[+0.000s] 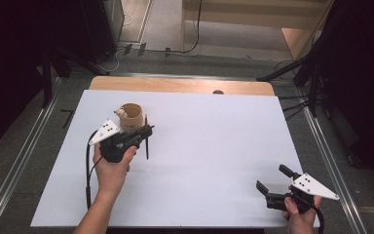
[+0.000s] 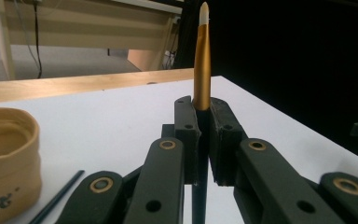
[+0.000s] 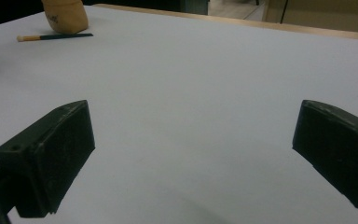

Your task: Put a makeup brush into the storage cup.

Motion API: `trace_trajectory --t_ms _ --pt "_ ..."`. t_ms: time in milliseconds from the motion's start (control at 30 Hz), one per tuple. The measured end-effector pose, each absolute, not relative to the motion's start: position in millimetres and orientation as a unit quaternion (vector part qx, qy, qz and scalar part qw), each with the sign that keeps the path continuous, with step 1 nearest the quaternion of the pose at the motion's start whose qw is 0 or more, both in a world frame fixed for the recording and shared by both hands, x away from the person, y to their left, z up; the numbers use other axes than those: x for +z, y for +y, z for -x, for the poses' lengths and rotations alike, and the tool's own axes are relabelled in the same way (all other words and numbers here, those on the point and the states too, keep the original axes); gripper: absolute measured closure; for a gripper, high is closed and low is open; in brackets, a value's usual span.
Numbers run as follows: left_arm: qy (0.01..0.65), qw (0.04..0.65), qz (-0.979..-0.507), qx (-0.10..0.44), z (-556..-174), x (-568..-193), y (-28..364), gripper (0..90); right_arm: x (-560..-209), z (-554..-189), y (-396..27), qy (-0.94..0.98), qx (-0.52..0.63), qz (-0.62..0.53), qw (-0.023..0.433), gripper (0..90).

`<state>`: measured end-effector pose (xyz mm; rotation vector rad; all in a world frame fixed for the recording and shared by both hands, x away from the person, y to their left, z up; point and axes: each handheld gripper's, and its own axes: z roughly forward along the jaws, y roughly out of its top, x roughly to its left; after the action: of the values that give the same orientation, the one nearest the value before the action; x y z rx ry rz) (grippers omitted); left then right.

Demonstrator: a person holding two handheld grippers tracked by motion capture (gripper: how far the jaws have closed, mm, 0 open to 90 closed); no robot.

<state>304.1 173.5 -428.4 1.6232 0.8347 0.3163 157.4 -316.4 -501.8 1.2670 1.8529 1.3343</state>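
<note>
My left gripper [image 1: 148, 130] is shut on a dark-handled brush [image 1: 147, 147], just right of a tan wooden cup [image 1: 131, 117] at the left of the white sheet. In the left gripper view the gripper [image 2: 200, 105] clamps the brush [image 2: 202, 60] upright, gold ferrule and white tip above the jaws, with the cup [image 2: 4, 158] at the left. A second thin dark handle [image 2: 58, 198] lies by the cup. My right gripper [image 1: 271, 176] rests open at the front right corner. Its own view shows the gripper [image 3: 193, 154] with nothing between the jaws, and far off the cup [image 3: 65, 16] with a tan-tipped brush [image 3: 51, 36] lying before it.
The white sheet [image 1: 204, 146] covers a wooden table whose bare back edge [image 1: 175, 85] shows behind it. Metal rails run along the floor at both sides. Dark curtains and stands flank the table.
</note>
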Motion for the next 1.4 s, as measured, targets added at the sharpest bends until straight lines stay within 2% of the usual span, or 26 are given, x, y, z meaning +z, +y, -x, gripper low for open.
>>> trace_trajectory --t_ms 700,1400 --pt "0.385 0.601 -0.680 0.168 -330.6 -414.1 191.1 84.4 -503.9 -157.6 -320.1 0.685 0.487 -0.470 0.268 0.0" --pt "0.410 0.601 -0.647 0.227 -363.1 -401.7 201.5 84.3 -506.9 -158.7 -319.6 0.688 0.486 -0.468 0.267 0.0"
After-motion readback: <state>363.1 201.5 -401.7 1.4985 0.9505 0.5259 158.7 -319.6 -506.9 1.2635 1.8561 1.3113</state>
